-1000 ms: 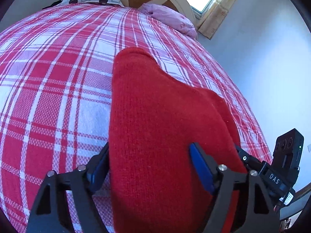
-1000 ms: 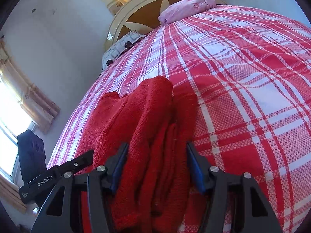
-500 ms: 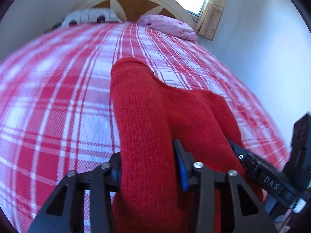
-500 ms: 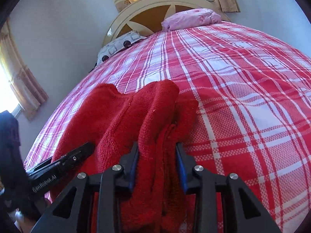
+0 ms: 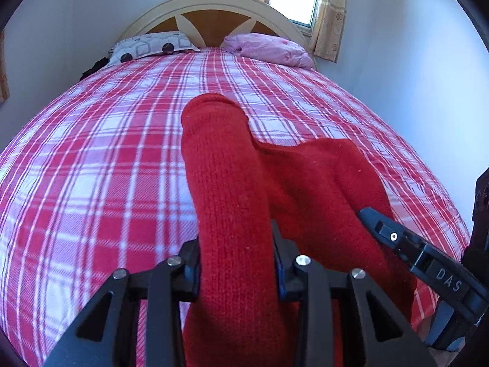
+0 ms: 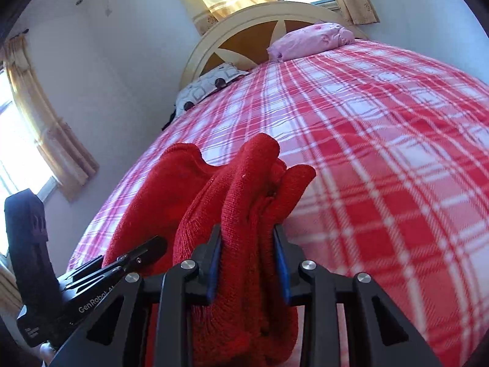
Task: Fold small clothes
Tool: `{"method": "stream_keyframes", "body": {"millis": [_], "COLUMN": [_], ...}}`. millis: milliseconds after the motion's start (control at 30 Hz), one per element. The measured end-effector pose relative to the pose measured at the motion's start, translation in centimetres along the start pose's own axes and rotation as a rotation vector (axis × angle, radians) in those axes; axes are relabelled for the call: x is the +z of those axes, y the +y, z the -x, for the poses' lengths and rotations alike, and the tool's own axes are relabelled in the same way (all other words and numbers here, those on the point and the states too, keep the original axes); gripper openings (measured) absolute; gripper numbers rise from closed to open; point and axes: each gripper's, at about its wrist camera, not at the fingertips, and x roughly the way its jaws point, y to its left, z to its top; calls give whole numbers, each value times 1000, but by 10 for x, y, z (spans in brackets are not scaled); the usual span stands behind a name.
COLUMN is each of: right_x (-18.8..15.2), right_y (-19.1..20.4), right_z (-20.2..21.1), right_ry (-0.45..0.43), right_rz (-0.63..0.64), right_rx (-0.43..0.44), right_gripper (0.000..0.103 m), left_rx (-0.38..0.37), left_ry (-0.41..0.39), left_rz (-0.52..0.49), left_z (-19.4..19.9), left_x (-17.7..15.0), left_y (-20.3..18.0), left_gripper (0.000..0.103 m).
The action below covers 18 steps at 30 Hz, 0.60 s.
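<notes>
In the left wrist view, the left gripper (image 5: 237, 263) is clamped on a red knitted garment (image 5: 226, 189), its two fingers pressed against either side of a rolled band of the knit. That band runs from 6 o'clock up toward the centre of the frame, over the red-and-white plaid bedspread (image 5: 101, 165). More of the garment spreads toward 3 o'clock, where the right gripper (image 5: 369, 214) meets it. At 12 o'clock stand a cream headboard (image 5: 211, 6), a patterned pillow (image 5: 149, 47) and a pink pillow (image 5: 269, 50).

In the right wrist view, the right gripper (image 6: 248, 263) is squeezed tight on bunched folds of the same garment (image 6: 244, 202), at 6 o'clock. The left gripper (image 6: 152, 246) touches the cloth at 8 o'clock. The bedspread (image 6: 382, 159) fills the right half.
</notes>
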Motion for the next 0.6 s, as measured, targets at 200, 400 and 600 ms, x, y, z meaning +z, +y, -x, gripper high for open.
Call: {"method": "stream_keyframes", "body": {"millis": [200, 400, 600], "right_x": [-21, -37, -50], "right_y": [36, 70, 103], "right_z": [1, -2, -9], "right_ry": [20, 54, 90], "right_rz": [14, 35, 83], "right_rx": [58, 102, 131], "right_gripper": [31, 31, 31], "left_rx": [4, 24, 43], "left_ry": [19, -10, -7], "left_rz": [66, 91, 121], "left_z": [23, 47, 59], "left_x": [-15, -27, -42], "left_y": [33, 64, 94], "left_gripper": [35, 35, 35]}}
